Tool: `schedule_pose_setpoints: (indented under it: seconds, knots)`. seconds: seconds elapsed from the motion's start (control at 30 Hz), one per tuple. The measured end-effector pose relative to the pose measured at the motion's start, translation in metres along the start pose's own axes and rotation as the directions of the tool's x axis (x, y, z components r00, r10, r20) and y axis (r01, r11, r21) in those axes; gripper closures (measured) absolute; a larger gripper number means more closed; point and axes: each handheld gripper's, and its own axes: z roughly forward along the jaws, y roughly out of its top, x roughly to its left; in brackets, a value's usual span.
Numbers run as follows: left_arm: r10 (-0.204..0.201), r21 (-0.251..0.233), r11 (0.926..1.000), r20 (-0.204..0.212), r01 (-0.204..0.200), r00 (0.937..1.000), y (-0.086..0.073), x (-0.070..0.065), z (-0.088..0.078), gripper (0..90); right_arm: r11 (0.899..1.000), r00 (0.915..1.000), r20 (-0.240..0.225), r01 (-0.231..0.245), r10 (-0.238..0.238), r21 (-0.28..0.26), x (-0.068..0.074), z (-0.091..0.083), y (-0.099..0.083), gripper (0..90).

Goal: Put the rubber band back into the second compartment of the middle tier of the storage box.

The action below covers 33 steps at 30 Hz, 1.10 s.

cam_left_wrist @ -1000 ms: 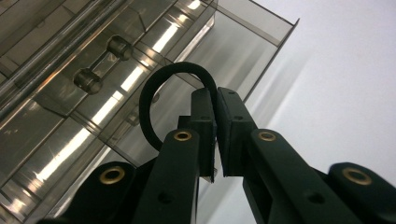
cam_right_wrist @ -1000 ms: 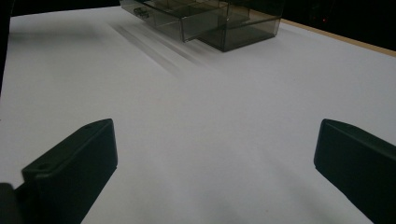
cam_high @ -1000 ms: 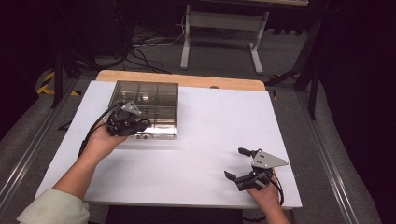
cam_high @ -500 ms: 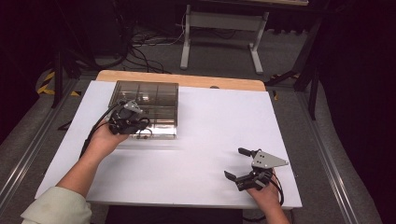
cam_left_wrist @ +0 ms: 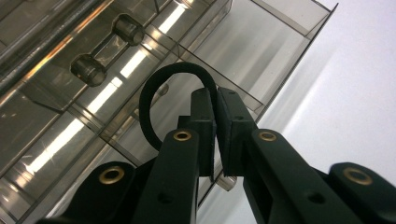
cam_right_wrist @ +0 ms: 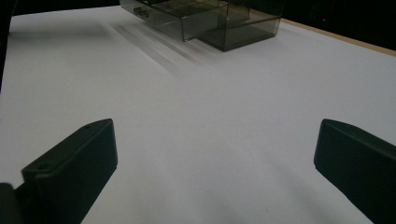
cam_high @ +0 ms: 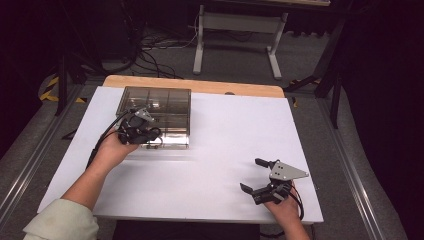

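Note:
A clear smoky plastic compartment box (cam_high: pixel 165 102) stands at the table's back left, with a drawer (cam_high: pixel 167 141) pulled out on its near side. My left gripper (cam_high: pixel 150 134) hovers over that drawer's left end. In the left gripper view this gripper (cam_left_wrist: pixel 215 95) is shut on a black elastic loop (cam_left_wrist: pixel 145 95), which arcs out to the left of the jaws above the box's compartments (cam_left_wrist: pixel 261 46). My right gripper (cam_high: pixel 251 175) rests low over the table's front right, open and with nothing between its jaws (cam_right_wrist: pixel 215 135). The box (cam_right_wrist: pixel 233 28) lies far ahead of it.
White sheet (cam_high: pixel 225 135) covers the table; a wooden edge (cam_high: pixel 200 86) shows at the back. Beyond it stand a metal stand (cam_high: pixel 235 30) and cables on the floor. A wide bare stretch of table lies between the two hands.

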Motion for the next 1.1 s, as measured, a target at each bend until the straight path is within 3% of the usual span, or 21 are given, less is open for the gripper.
schedule_pose_setpoints:
  seconds: [0.77,1.1]
  knots:
    - [-0.012,0.035,0.9993,0.003,0.012,0.9999,-0.0002,0.0022,0.0072,84.6,1.000,1.0000,0.002,0.002,-0.002,0.002,0.0001,0.0000,0.0001,0.0]
    - [0.004,0.005,1.0000,-0.001,-0.004,1.0000,-0.0002,-0.0016,0.0014,81.4,1.000,1.0000,0.002,0.003,-0.003,0.002,0.0001,0.0002,0.0001,0.0]
